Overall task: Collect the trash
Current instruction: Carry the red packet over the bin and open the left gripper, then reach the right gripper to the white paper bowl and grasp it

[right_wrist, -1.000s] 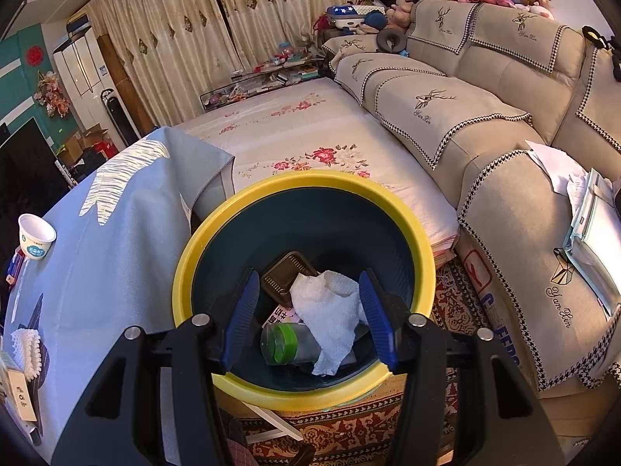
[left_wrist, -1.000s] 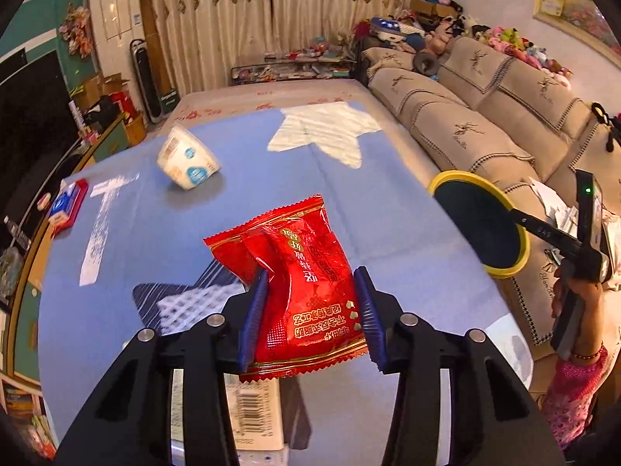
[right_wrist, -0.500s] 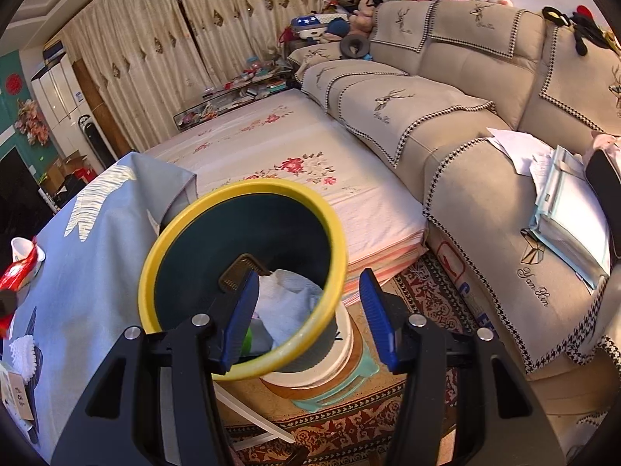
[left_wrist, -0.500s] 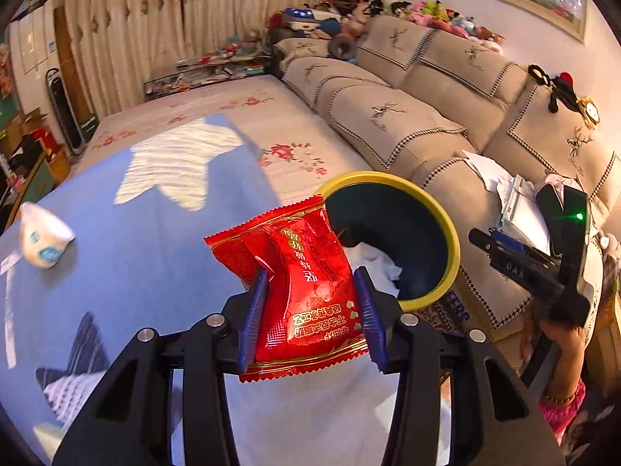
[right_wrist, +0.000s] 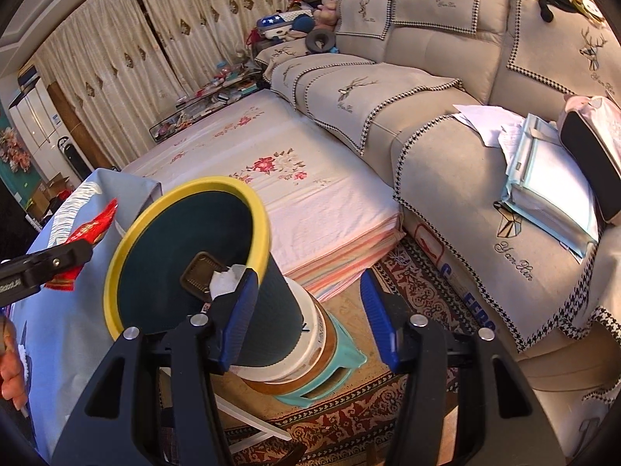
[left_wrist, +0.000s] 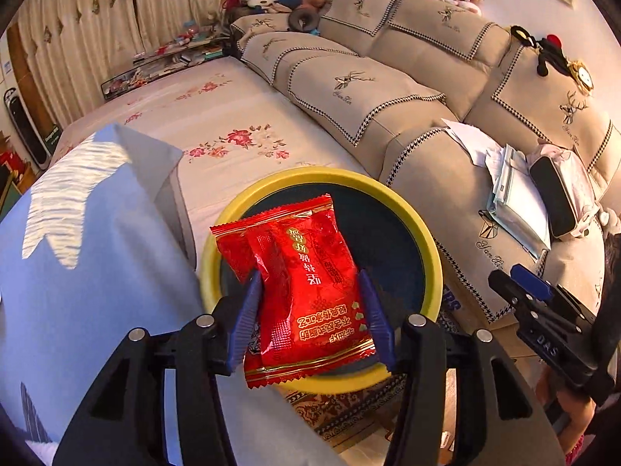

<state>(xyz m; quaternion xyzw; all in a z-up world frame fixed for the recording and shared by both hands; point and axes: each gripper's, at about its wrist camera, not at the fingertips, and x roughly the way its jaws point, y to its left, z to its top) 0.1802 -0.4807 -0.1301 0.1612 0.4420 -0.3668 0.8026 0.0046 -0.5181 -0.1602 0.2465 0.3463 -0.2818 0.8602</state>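
My left gripper (left_wrist: 310, 310) holds a red snack packet (left_wrist: 306, 279) right over the mouth of the yellow-rimmed dark bin (left_wrist: 431, 248). Its jaws are opening, and the blue pads still touch the packet's sides. The right wrist view shows the same packet (right_wrist: 91, 229) and left gripper (right_wrist: 58, 260) at the bin's left edge. My right gripper (right_wrist: 306, 310) is open with nothing between its fingers, just right of the bin (right_wrist: 264, 225). It shows in the left wrist view as the right gripper (left_wrist: 520, 287). A white tissue (right_wrist: 227, 279) and a brown tray (right_wrist: 198, 275) lie in the bin.
The bin stands on a stacked white tub and teal stool (right_wrist: 341, 365) between the blue-clothed table (left_wrist: 77, 272) and a beige sofa (left_wrist: 368, 93). Papers and a black pouch (left_wrist: 555, 194) lie on the sofa. Floral bedding (left_wrist: 233, 124) lies beyond, a patterned rug (right_wrist: 407, 388) below.
My left gripper carried the packet from above the table to over the bin, and its pads have spread slightly. My right gripper swung right, so the bin slid left in its view.
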